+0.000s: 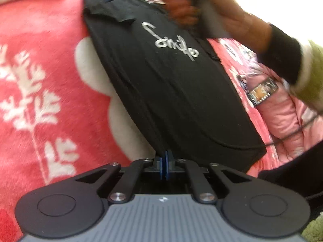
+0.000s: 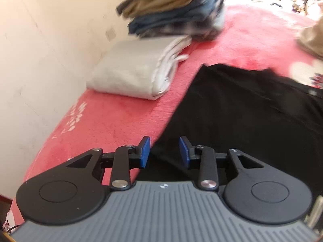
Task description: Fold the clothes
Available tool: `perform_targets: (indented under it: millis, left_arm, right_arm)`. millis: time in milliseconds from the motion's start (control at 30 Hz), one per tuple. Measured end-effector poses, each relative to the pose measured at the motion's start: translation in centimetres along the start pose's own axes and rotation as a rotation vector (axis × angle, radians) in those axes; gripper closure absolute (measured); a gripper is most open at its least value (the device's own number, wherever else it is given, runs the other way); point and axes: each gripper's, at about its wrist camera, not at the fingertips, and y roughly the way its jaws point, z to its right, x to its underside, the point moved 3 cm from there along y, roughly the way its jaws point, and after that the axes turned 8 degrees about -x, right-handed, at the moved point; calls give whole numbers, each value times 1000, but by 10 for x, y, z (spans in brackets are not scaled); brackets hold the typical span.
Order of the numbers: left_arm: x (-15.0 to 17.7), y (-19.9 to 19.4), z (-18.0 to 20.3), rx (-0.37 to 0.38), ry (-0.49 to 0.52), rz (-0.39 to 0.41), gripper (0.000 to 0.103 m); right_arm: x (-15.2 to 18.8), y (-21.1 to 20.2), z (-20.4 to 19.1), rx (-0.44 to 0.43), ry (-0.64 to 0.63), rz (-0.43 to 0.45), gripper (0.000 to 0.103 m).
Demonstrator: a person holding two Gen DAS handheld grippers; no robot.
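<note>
One black T-shirt (image 1: 171,92) with white script lettering lies stretched across the pink blanket (image 1: 40,40); in the left wrist view it runs from the near centre to the far centre, and in the right wrist view it fills the near right (image 2: 252,111). Two grippers are at work. The left gripper (image 1: 165,164) is clenched on the near edge of the shirt, its blue pads pressed together with the black cloth between them. The right gripper (image 2: 164,152) is released, its two blue pads standing apart above the shirt's near left edge, with nothing between them. One bare hand (image 1: 201,10), blurred, is at the far end of the shirt in the left wrist view, with a black cuff at the wrist.

Two folded lots sit at the far left of the bed against the wall (image 2: 40,50): one pale grey folded cloth (image 2: 137,68) nearer, and one stack of dark folded clothes (image 2: 173,12) beyond it, too blurred to count. One pink padded jacket (image 1: 282,111) lies right of the shirt. White leaf and flower shapes pattern the blanket, which covers the bed beside a cream wall.
</note>
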Motion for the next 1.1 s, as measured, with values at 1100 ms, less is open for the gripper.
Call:
perform_targets:
  millis: [1100]
  left_arm:
    - [-99,32,106,302,146,74,100]
  right_arm:
    - [-31,-76,131,68,256,221,100]
